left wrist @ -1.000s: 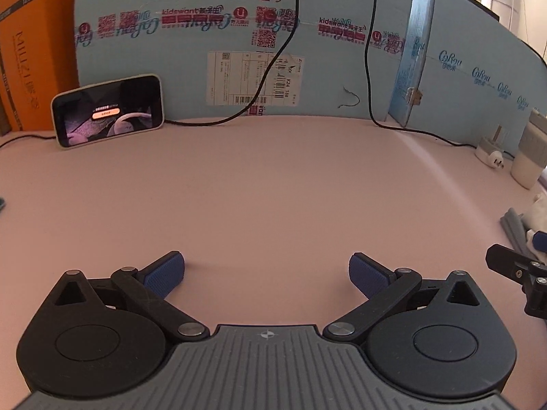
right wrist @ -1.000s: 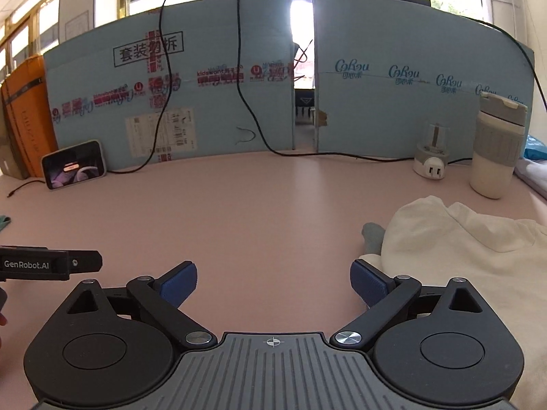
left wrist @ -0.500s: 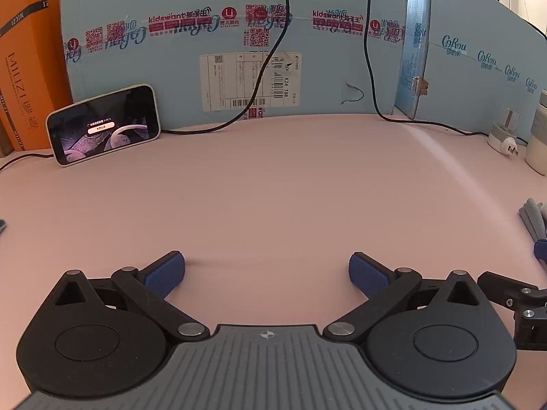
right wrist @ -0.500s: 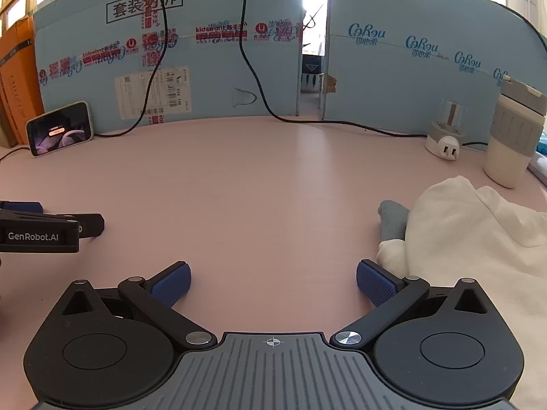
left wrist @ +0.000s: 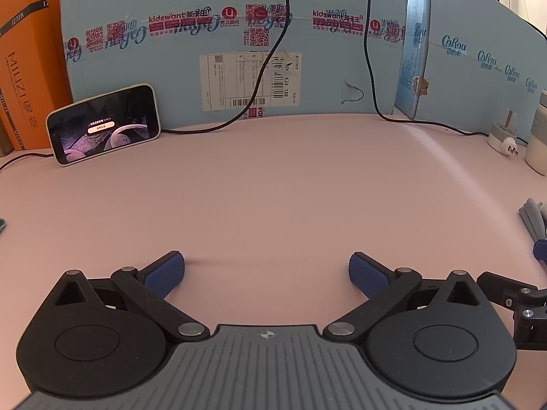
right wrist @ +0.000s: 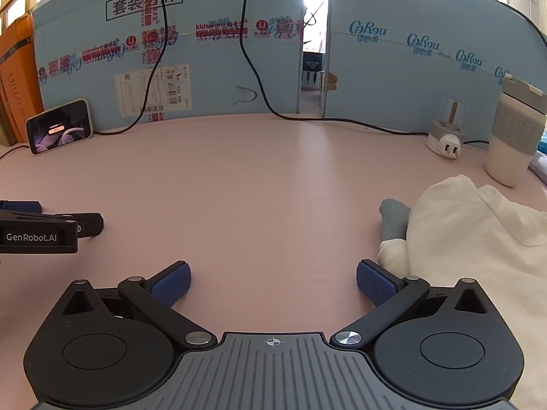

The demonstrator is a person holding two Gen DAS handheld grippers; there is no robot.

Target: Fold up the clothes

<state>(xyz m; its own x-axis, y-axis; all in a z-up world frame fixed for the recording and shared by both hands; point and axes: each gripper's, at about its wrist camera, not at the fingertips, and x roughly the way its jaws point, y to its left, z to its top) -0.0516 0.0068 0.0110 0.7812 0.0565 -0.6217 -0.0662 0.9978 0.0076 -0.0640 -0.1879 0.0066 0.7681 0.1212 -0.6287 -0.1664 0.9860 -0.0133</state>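
A crumpled cream-white garment [right wrist: 478, 235] lies on the pink table at the right of the right wrist view, with a grey cloth piece [right wrist: 393, 217] poking out at its left edge. My right gripper [right wrist: 273, 282] is open and empty just left of the garment; its right pad [right wrist: 374, 283] sits close beside the cloth edge. My left gripper [left wrist: 266, 275] is open and empty over bare pink table [left wrist: 273, 188]. A grey strip of cloth [left wrist: 533, 218] shows at the far right edge of the left wrist view.
Blue cardboard panels [left wrist: 239, 34] wall the back, with black cables [right wrist: 253, 65] hanging over them. A phone [left wrist: 102, 123] leans at back left beside an orange box [left wrist: 24, 68]. A white plug adapter [right wrist: 444, 136] and a white tumbler [right wrist: 512, 140] stand at back right.
Both grippers have drifted slightly forward and tilted, so the back wall looms larger. The garment now sits nearer the right gripper's right pad. Both stay open.
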